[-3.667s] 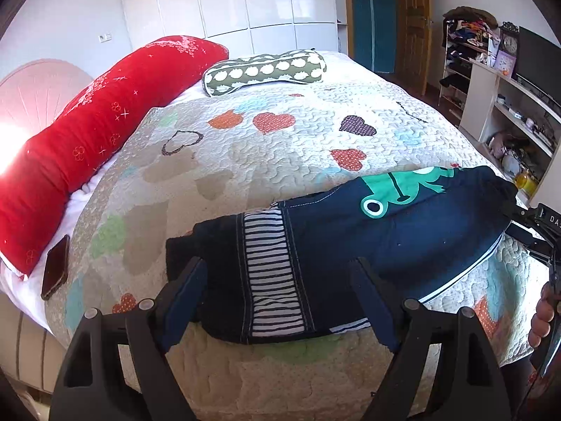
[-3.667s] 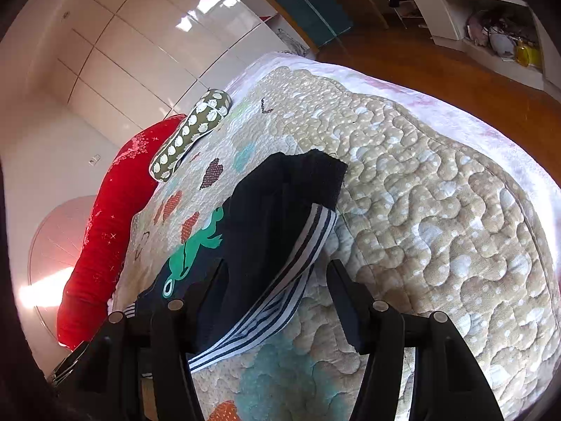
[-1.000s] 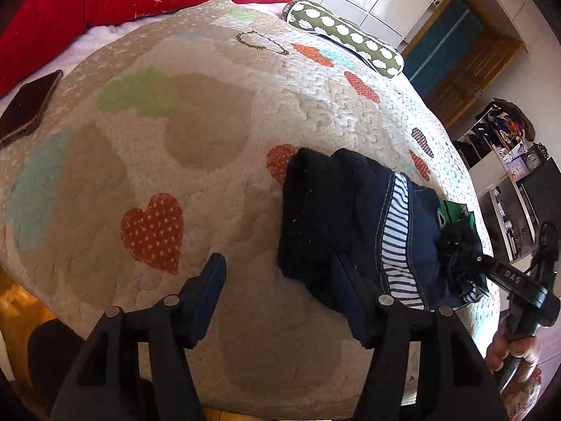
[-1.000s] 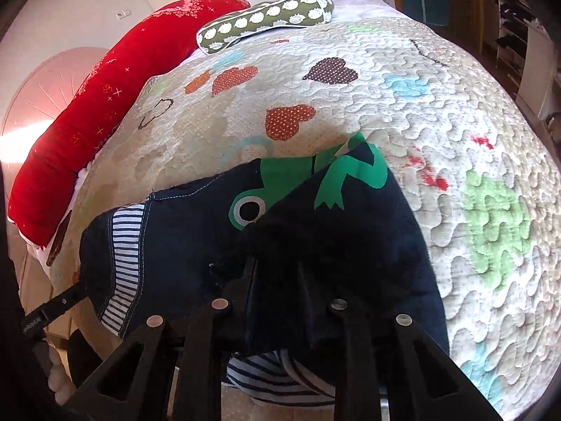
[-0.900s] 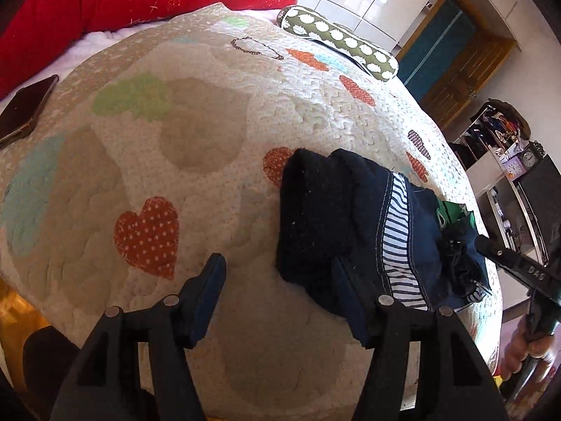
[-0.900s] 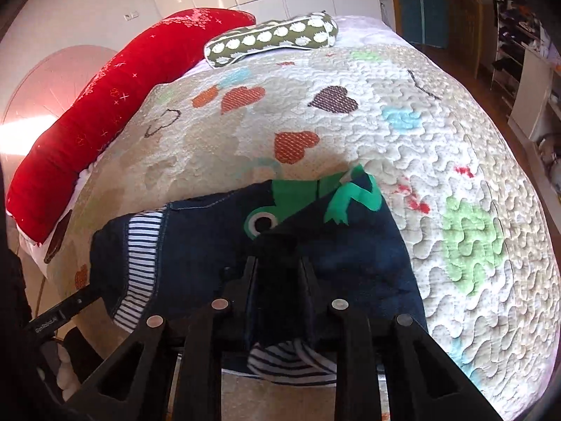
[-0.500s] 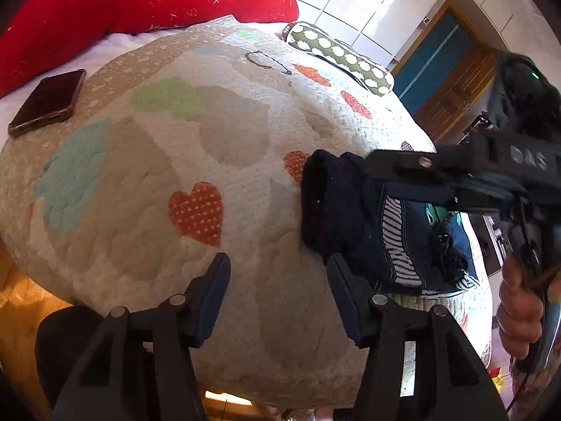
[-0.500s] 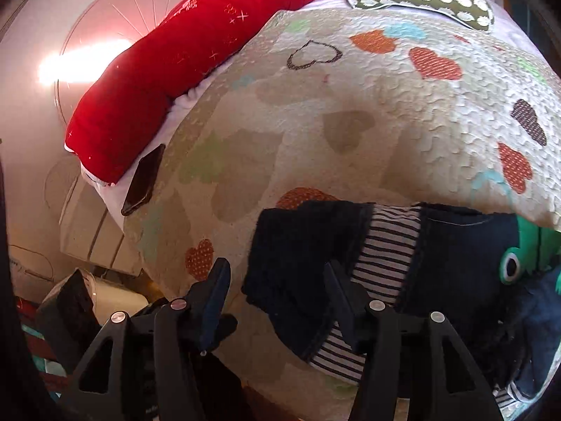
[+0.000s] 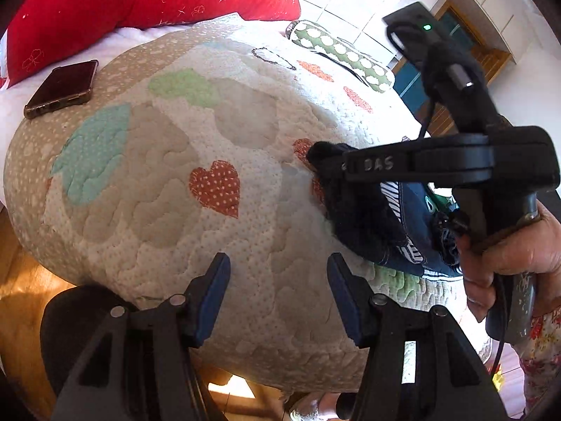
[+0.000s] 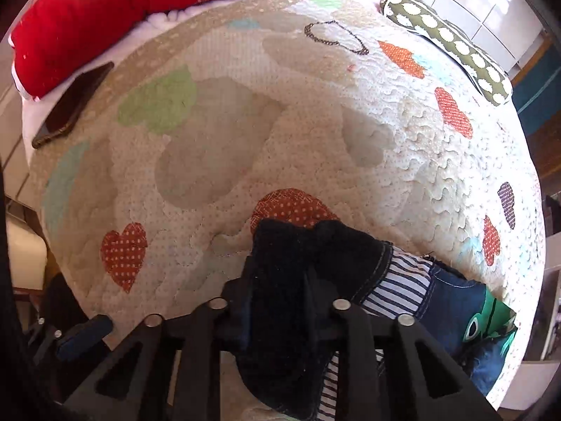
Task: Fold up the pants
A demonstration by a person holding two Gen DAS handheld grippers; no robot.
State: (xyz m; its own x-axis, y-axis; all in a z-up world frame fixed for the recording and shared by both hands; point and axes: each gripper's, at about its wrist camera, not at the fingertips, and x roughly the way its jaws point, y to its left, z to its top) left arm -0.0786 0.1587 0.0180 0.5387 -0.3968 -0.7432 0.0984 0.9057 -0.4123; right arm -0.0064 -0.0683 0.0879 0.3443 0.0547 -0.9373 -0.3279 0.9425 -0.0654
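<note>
Two grippers: left gripper [image 9: 278, 296] apart, empty; right gripper [image 10: 277, 307] clamped on pants [image 10: 350, 280] cuff end.
Pants: soft, light, floppy (bulky layers); grip bunched hem nearest red-dotted heart [image 10: 294, 207].

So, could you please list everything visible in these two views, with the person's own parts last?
pants: one, navy with striped band and green frog, near bed edge, dark end clamped
quilt: one, cream with coloured hearts, covering bed
long pillow: one, red, far side
bolster: one, green with white spots, far corner
phone: one, dark, on bed beside red pillow
left gripper: black, blue pads, jaws open over bare quilt
right gripper: black, jaws shut on pants
hand: one, holding right gripper's handle
</note>
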